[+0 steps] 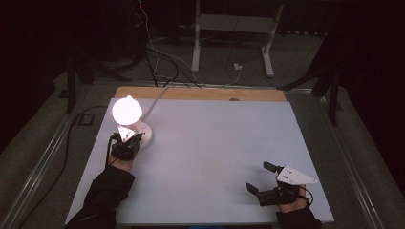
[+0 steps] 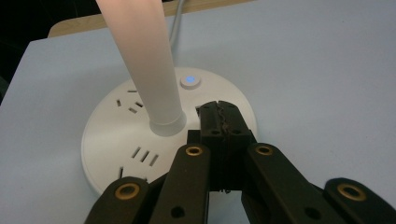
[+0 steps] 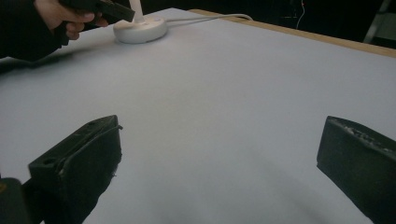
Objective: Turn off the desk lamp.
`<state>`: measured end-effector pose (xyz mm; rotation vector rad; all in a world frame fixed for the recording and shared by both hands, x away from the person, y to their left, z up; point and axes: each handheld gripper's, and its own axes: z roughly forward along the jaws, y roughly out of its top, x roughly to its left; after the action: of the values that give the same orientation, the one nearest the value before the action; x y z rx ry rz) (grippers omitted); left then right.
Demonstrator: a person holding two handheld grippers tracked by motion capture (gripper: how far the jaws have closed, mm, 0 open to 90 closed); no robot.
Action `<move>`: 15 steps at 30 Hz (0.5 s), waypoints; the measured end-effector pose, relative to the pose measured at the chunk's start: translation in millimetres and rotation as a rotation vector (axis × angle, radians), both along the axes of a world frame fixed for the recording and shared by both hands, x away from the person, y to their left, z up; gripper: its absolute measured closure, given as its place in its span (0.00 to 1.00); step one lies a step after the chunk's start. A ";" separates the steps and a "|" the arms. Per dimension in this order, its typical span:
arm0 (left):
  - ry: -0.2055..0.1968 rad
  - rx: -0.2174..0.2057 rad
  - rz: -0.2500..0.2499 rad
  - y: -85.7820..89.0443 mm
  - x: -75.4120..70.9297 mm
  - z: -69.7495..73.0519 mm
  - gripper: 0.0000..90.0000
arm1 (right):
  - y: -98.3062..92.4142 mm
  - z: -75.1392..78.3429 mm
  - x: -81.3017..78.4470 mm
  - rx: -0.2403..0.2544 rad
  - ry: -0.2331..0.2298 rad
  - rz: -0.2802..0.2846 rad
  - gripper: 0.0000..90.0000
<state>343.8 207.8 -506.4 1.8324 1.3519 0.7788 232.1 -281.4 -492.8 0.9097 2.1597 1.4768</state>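
High view: lit lamp (image 1: 128, 112) seen at table's (image 1: 215, 143) far left; left gripper (image 1: 127, 143) placed at its base, right gripper (image 1: 260, 179) spread wide near right front.

Left gripper view: jaws pressed together, empty, over lamp base (image 2: 112, 135) near blue-lit button (image 2: 189, 80).

Right gripper view: jaws held far apart, nothing gripped; lamp base (image 3: 140, 29) seen far off.

Lamp (image 1: 128, 112): white, lit, upright at the upper left of the high view. Its glowing shade tops a white stem (image 2: 147, 60) rising from a round white base (image 2: 112, 135). The base carries socket slots and a small round button (image 2: 190, 81) glowing blue. A white cable (image 2: 176, 21) leads away from the base.
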 end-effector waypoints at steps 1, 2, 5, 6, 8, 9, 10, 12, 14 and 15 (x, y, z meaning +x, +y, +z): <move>0.002 0.002 -0.003 0.1 0.1 -0.2 1.00 | 0.0 -0.1 0.3 0.001 0.002 -0.001 0.00; 0.004 0.004 -0.003 0.2 0.5 -0.7 1.00 | 0.1 -0.2 0.2 0.000 0.003 -0.001 0.00; 0.010 0.009 -0.006 0.4 1.8 -1.9 1.00 | 0.0 0.1 0.1 0.002 0.001 0.000 0.00; 0.014 0.009 -0.003 0.3 2.5 -2.3 1.00 | 0.0 0.0 0.2 0.002 0.001 -0.001 0.00; 0.020 0.009 -0.003 0.5 3.6 -3.7 1.00 | 0.1 -0.2 0.0 0.000 0.004 0.000 0.00; 0.021 0.010 -0.002 0.4 3.9 -4.1 1.00 | 0.1 0.0 -0.1 0.000 0.002 0.000 0.00; 0.024 0.011 -0.003 0.7 4.3 -4.6 1.00 | 0.0 0.1 0.0 0.001 0.001 0.000 0.00; 0.029 0.006 -0.003 1.2 4.8 -5.3 1.00 | -0.2 -0.1 0.2 0.002 0.002 0.000 0.00; 0.029 0.008 -0.001 1.6 4.6 -5.6 1.00 | -0.2 -0.1 0.1 0.000 0.003 0.000 0.00; 0.029 0.008 -0.001 1.6 4.6 -5.6 1.00 | -0.2 -0.1 0.1 0.000 0.003 0.000 0.00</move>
<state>348.4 209.3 -512.0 1.8570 1.3678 0.7616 232.2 -281.6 -492.9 0.9124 2.1614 1.4765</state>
